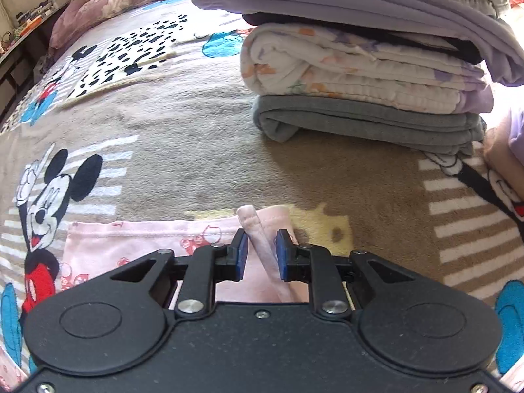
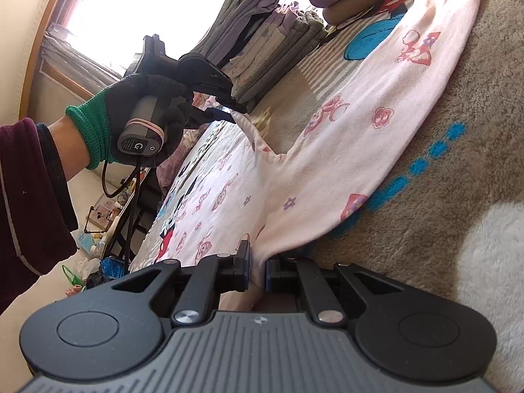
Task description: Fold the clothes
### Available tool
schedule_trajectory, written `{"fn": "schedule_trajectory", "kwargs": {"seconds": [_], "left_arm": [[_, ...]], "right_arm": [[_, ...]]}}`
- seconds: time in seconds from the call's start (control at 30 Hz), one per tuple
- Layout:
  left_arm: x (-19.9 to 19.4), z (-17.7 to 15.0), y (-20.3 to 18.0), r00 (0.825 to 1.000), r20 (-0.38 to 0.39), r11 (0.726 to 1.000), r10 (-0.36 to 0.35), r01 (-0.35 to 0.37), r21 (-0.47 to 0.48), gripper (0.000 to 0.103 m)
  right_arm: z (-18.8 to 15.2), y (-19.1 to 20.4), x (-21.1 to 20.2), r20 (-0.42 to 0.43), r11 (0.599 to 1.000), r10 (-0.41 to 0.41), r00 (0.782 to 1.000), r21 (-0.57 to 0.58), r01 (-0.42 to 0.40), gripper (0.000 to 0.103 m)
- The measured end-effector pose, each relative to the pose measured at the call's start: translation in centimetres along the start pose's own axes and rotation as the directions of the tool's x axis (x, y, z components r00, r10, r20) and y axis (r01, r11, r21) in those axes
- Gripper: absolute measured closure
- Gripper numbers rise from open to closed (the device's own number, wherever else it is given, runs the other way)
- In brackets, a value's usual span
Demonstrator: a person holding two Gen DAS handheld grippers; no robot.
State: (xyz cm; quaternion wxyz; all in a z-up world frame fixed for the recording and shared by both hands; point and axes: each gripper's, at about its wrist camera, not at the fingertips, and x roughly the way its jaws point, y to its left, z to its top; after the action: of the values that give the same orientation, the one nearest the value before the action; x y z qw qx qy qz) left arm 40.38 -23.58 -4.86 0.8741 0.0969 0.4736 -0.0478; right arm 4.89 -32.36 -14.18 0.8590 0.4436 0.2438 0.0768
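Note:
A pink garment (image 1: 131,245) printed with small cartoon figures lies spread on the bed. My left gripper (image 1: 261,252) is shut on a folded hem of it, a narrow band that stands up between the blue pads. In the right wrist view a gloved hand (image 2: 140,114) carries that left gripper (image 2: 234,111), which lifts one corner of the pink garment (image 2: 327,150) off the bed. Close to the camera, my right gripper (image 2: 258,262) is shut on another edge of the cloth, which bunches into its jaws. The fabric stretches between the two grips.
A tall stack of folded clothes (image 1: 360,75) stands on the cartoon-mouse blanket (image 1: 196,131) just beyond the left gripper, also visible as the stack (image 2: 262,55). Pillows (image 1: 108,6) lie at the head of the bed. Clutter (image 2: 98,235) covers the floor beside it.

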Motion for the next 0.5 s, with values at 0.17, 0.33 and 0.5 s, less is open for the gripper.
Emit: {"fn": "schedule_trajectory", "kwargs": {"seconds": [0.17, 0.33, 0.5], "left_arm": [[-0.7, -0.9, 1.7, 1.0, 0.011, 0.999, -0.004, 0.005, -0.039, 0.082], [-0.1, -1.6, 4.0, 0.996, -0.021, 0.98, -0.091, 0.086, -0.178, 0.082], [0.6, -2.6, 5.4, 0.982, -0.02, 0.933, -0.187, 0.171, -0.315, 0.082]], "right_arm": [[0.1, 0.0, 0.1, 0.0, 1.0, -0.001, 1.0, 0.0, 0.001, 0.095], [0.1, -0.1, 0.1, 0.0, 1.0, -0.001, 1.0, 0.0, 0.001, 0.095], [0.0, 0.0, 0.1, 0.0, 1.0, -0.002, 1.0, 0.0, 0.002, 0.095]]}}
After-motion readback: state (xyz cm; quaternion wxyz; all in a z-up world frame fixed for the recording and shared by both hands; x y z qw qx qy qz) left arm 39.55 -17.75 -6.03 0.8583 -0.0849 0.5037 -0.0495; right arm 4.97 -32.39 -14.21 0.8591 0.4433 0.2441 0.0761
